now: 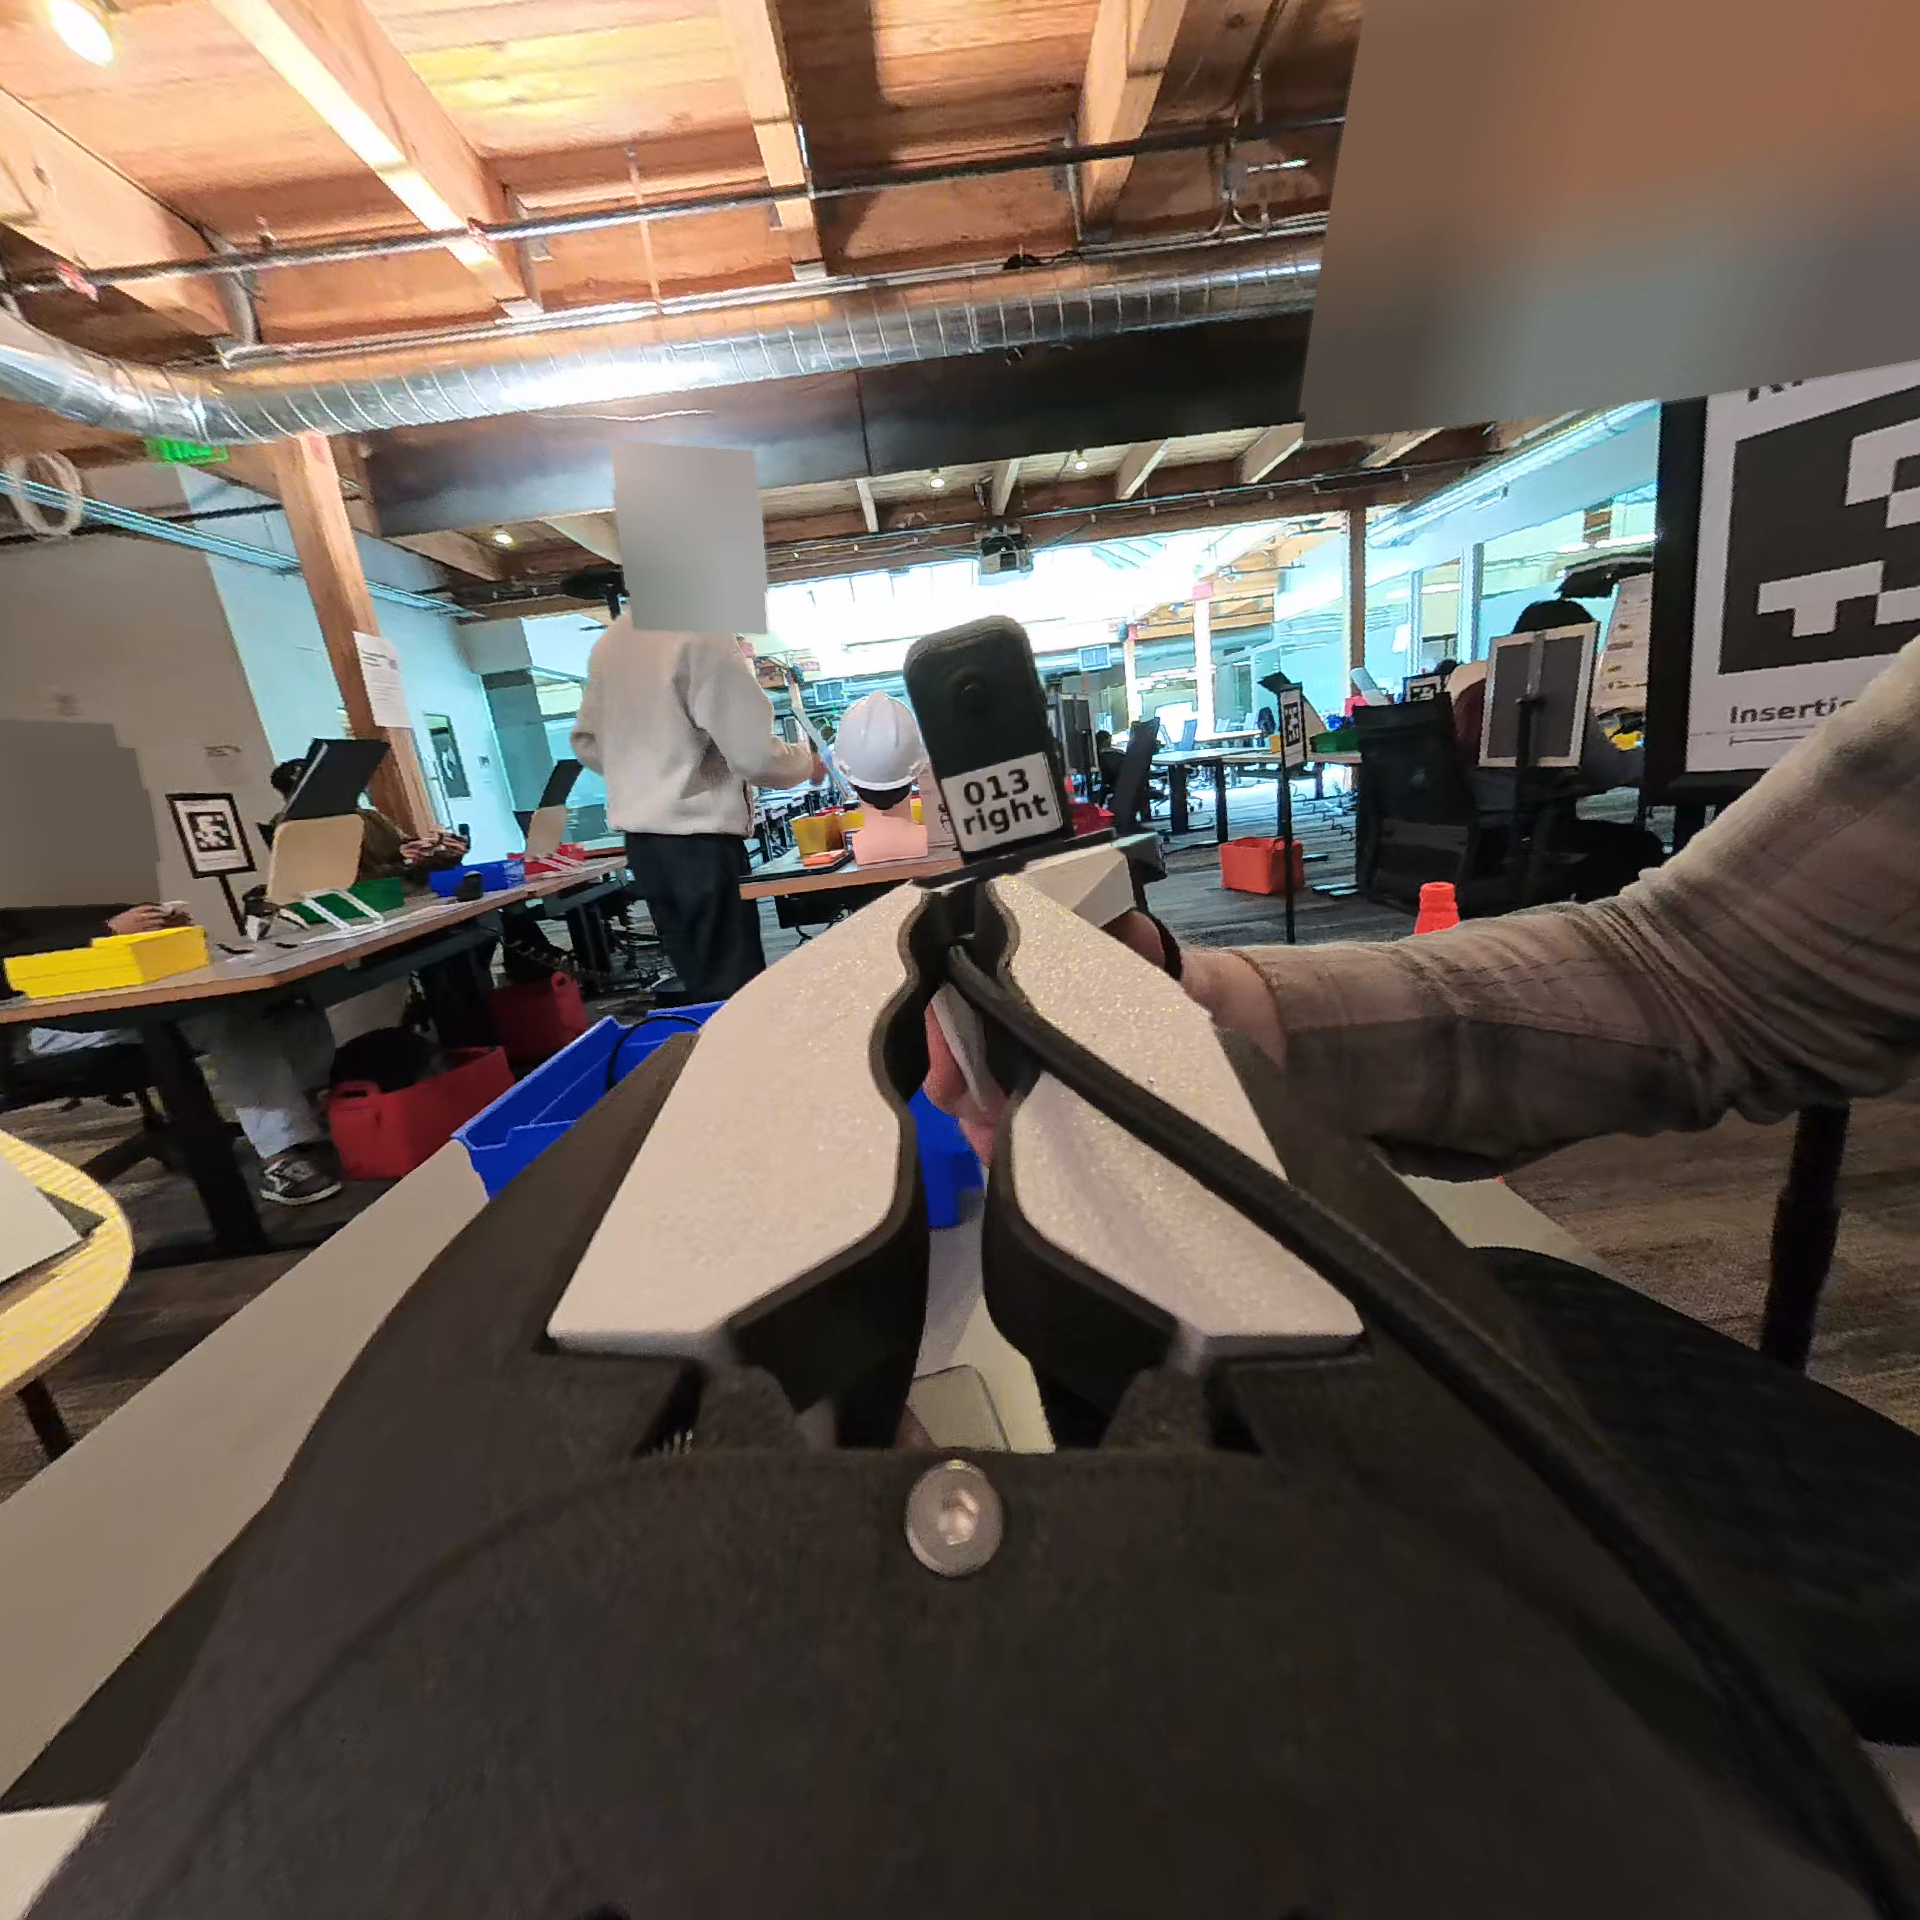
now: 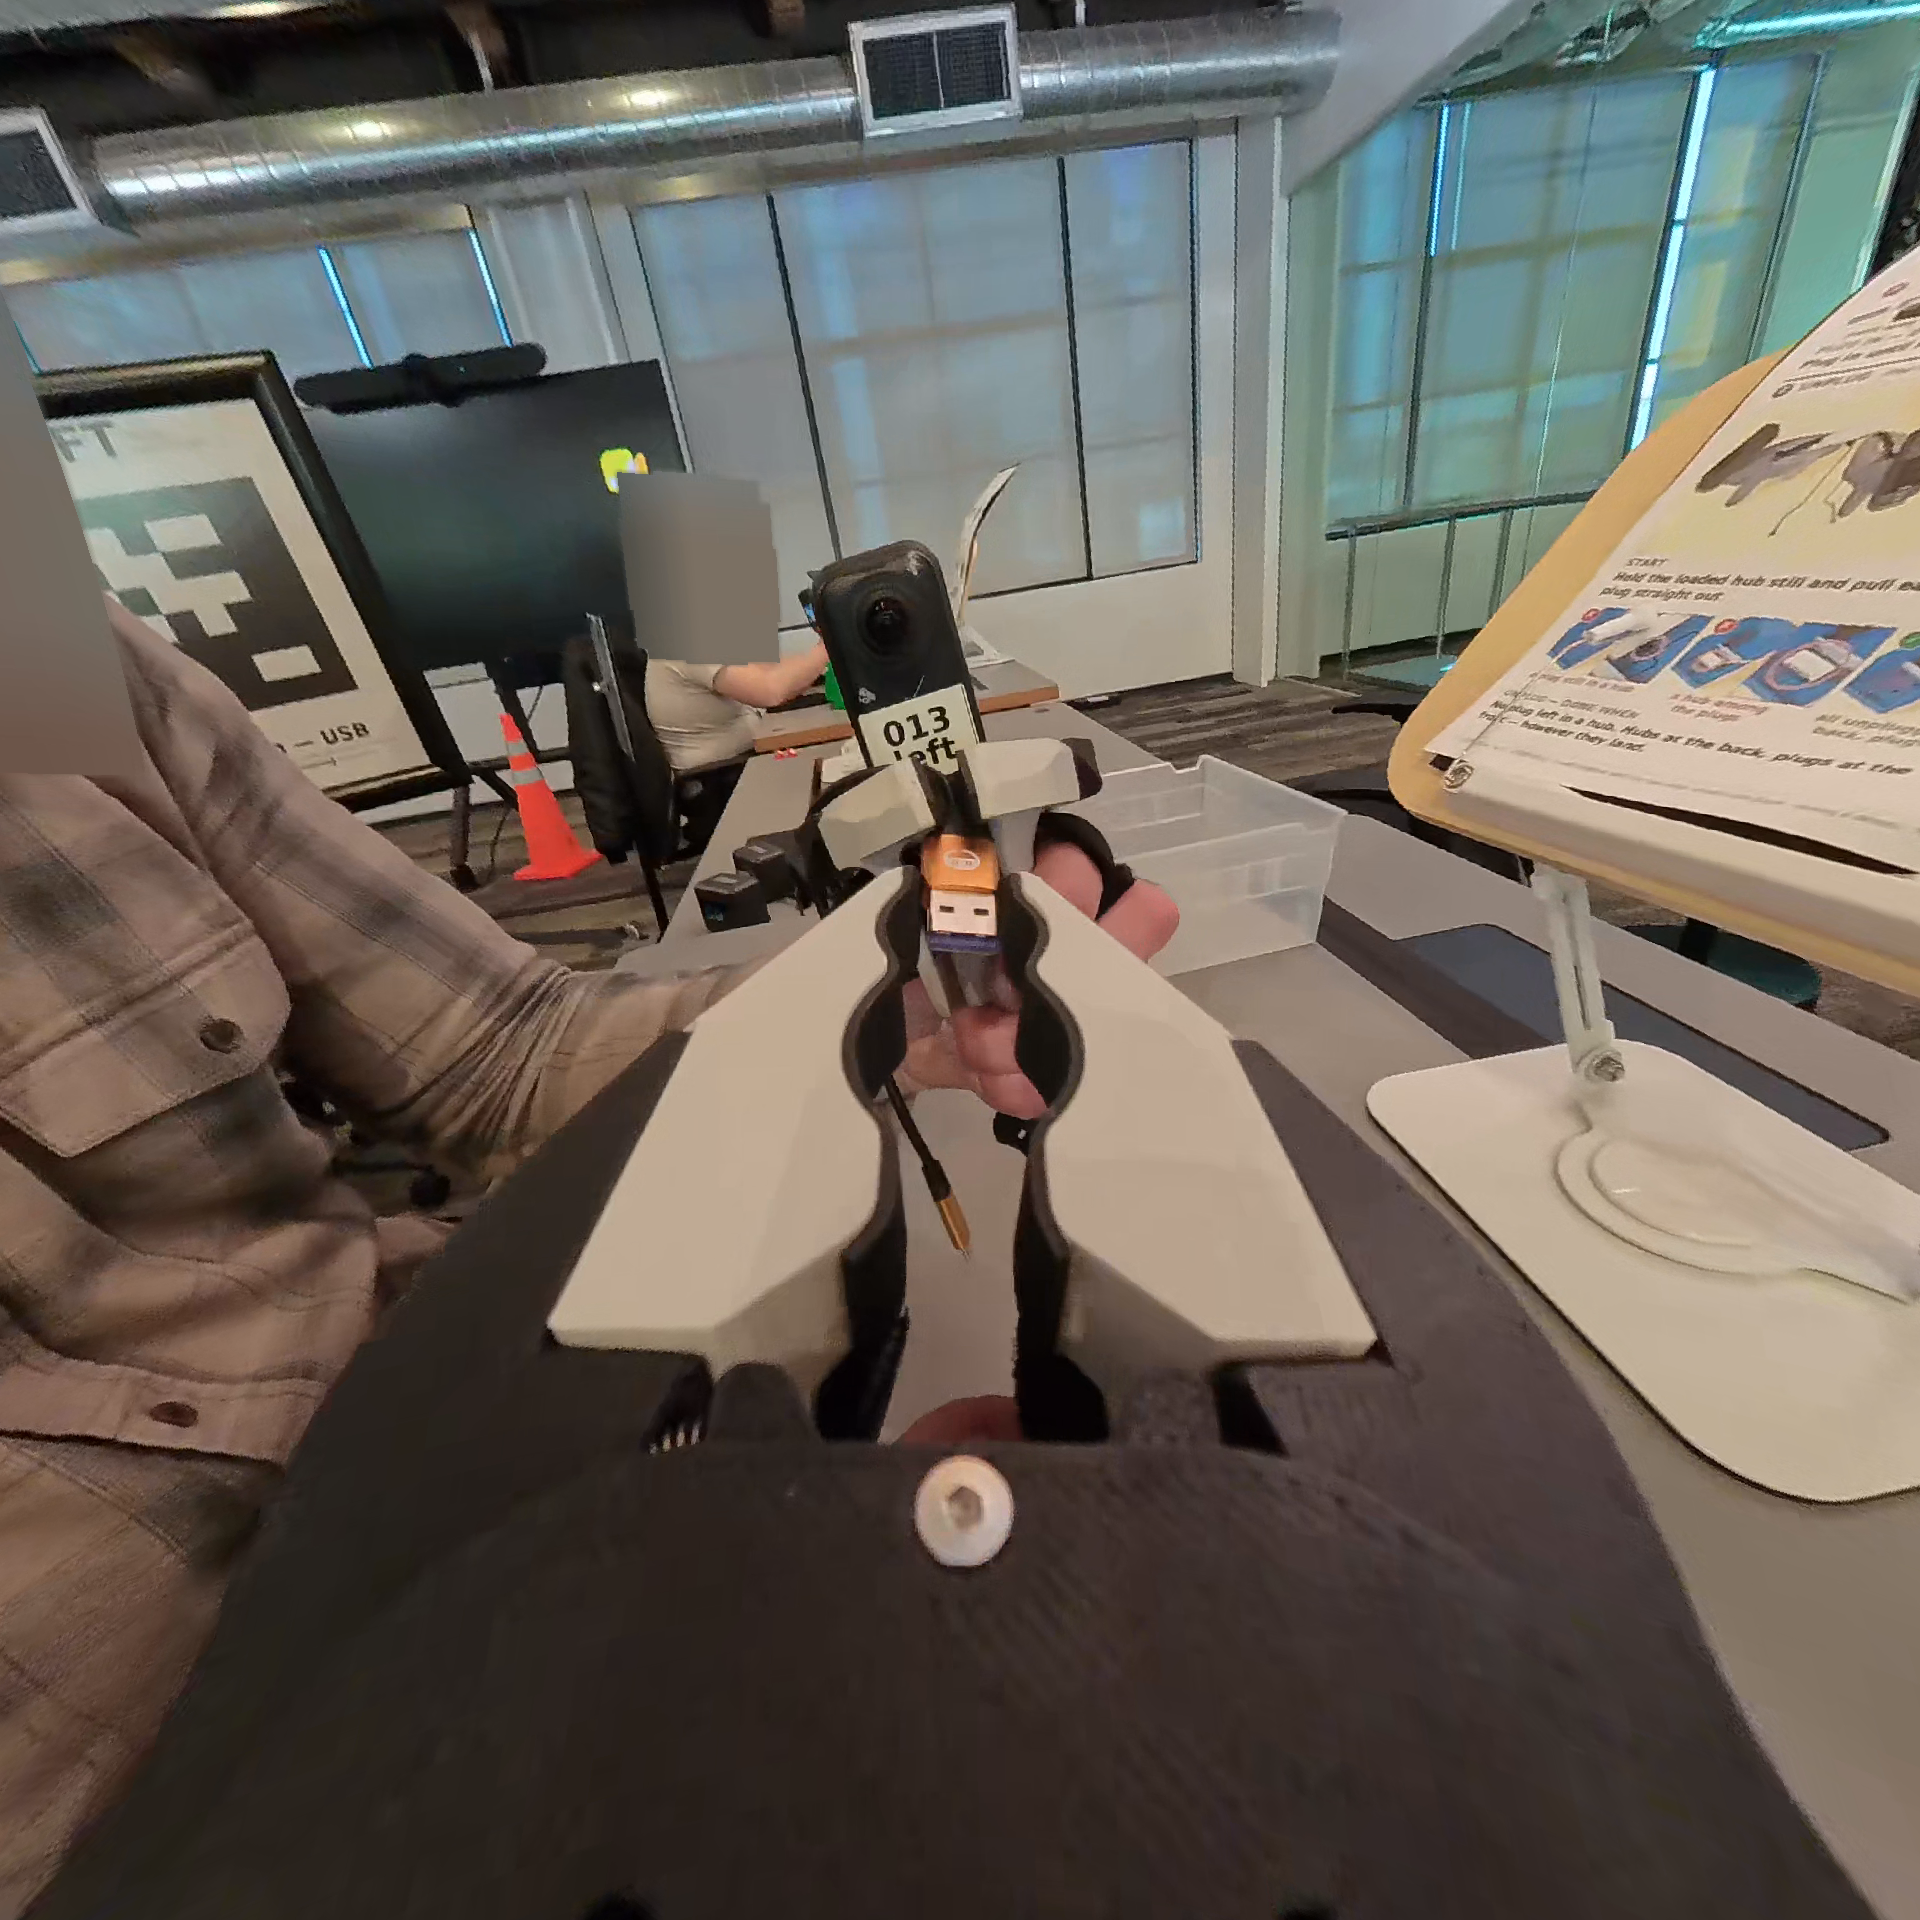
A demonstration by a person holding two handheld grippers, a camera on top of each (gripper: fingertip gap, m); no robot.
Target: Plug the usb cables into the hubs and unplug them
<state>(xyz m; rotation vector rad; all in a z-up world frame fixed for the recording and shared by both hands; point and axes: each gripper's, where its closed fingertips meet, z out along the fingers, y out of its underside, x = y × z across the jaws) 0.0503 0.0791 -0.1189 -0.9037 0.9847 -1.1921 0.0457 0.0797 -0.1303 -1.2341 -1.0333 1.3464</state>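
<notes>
Both grippers are held up in the air, tip to tip. My left gripper (image 1: pixel 961 920) is shut on a black USB cable (image 1: pixel 1195 1132) that trails back over its right finger. In the right wrist view the left gripper (image 2: pixel 961 805) holds the cable's orange USB plug (image 2: pixel 961 883), metal end toward me. My right gripper (image 2: pixel 964 951) is shut on a slim dark hub (image 2: pixel 961 977) with a purple end. The plug's metal tip meets that end; I cannot tell how deep it sits. A thin black lead with a gold tip (image 2: pixel 940 1195) hangs between my right fingers.
A paper stand with an instruction sheet (image 2: pixel 1683 644) and its white base (image 2: pixel 1714 1351) stand on the grey table (image 2: pixel 1382 935) to the right. A clear plastic bin (image 2: pixel 1216 842) sits behind. A blue bin (image 1: pixel 540 1101) lies below left. The holder's plaid sleeve (image 1: pixel 1558 997) reaches across. The tips of both grippers are at nearly the same place.
</notes>
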